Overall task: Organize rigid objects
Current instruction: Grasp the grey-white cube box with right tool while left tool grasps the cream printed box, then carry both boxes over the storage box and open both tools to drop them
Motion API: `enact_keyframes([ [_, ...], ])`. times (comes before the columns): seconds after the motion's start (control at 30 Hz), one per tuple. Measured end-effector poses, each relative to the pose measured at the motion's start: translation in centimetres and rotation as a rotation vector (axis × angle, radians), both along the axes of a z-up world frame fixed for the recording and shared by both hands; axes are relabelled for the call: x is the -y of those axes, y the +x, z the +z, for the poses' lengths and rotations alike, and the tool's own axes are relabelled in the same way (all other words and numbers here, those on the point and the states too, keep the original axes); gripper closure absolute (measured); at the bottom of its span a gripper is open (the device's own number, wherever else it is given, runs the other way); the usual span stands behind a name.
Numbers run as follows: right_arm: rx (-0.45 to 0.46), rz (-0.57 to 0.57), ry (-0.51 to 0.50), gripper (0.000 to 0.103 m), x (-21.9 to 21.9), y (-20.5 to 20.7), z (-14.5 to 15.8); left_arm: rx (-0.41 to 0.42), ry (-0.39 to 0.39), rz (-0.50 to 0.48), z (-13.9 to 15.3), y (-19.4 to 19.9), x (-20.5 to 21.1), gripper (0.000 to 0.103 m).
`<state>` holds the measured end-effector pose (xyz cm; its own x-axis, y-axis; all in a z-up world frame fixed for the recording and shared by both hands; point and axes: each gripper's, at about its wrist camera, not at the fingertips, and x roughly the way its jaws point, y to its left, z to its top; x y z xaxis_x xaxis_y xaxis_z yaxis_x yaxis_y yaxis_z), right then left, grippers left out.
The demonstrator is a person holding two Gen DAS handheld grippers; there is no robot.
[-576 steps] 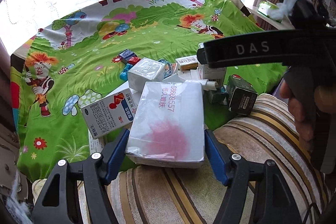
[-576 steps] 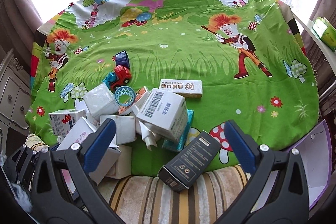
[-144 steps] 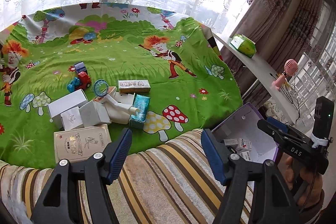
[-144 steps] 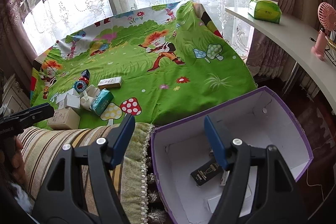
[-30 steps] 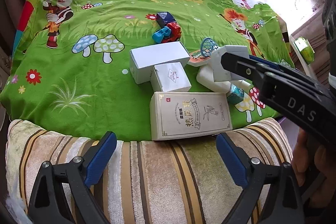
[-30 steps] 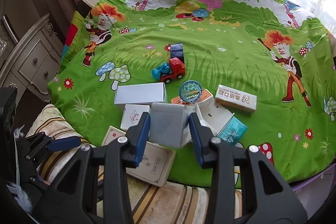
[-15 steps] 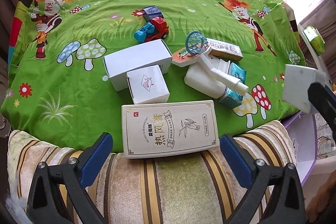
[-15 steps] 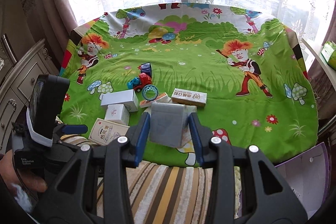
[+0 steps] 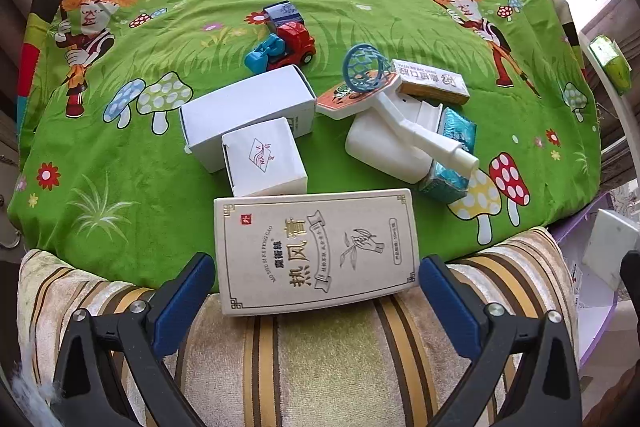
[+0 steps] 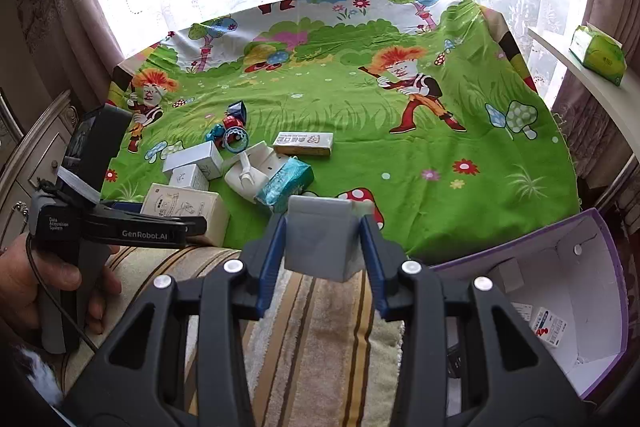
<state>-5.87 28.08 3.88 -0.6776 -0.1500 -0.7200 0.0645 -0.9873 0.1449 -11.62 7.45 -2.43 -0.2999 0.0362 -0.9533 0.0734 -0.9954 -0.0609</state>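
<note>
A bed covered by a bright green cartoon-print sheet (image 10: 352,131) is being lit by a curtained window; a striped beige towel (image 10: 320,323) is lying along its near edge. That sheet is being taken as the landmark.

Step in hand, judged: a small pale grey rectangular carton (image 10: 320,239) is being carried to the open purple-rimmed white cardboard bin (image 10: 568,291) standing just off the sheet's near right corner. The right gripper (image 10: 322,255) is being held partly closed, its blue pads pressing both side faces of the carton, which is hanging above the towel just short of the sheet's near edge.

For a clean drop, the carton is best being kept level and brought fully over the bin's opening before the pads are being eased apart; the bin's near wall is to be cleared.

The carton is looking plain, matt, squarish, unmarked on the visible face, undented.

The left gripper (image 9: 312,301) is being held wide open and empty, its pads flanking without touching a flat cream printed box (image 9: 316,251) lying at the sheet's near edge, overlapping the towel.
</note>
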Motion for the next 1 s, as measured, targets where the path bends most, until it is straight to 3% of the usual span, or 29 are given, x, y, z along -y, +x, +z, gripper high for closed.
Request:
enact_keyframes([
  [0.33, -0.006, -0.011, 0.004, 0.061, -0.9, 1.0, 0.1, 0.032, -0.028, 0.001, -0.8, -0.8, -0.5, 0.0],
  [0.5, -0.012, -0.021, 0.006, 0.061, -1.7, 1.9, 0.3, 0.007, 0.04, 0.037, -0.6, -0.2, 0.6, 0.002],
  [0.8, -0.029, -0.094, 0.007, 0.061, -5.2, 4.8, 1.3, -0.182, 0.174, 0.08, 3.8, 4.8, 1.6, 0.002],
  [0.9, -0.027, -0.128, 0.015, 0.061, -6.7, 5.8, 1.4, -0.255, 0.22, 0.045, 5.8, 6.0, 0.4, 0.003],
  [1.0, -0.027, -0.165, 0.022, 0.061, -8.4, 6.9, 1.5, -0.322, 0.264, -0.053, 7.5, 6.5, -2.0, 0.003],
])
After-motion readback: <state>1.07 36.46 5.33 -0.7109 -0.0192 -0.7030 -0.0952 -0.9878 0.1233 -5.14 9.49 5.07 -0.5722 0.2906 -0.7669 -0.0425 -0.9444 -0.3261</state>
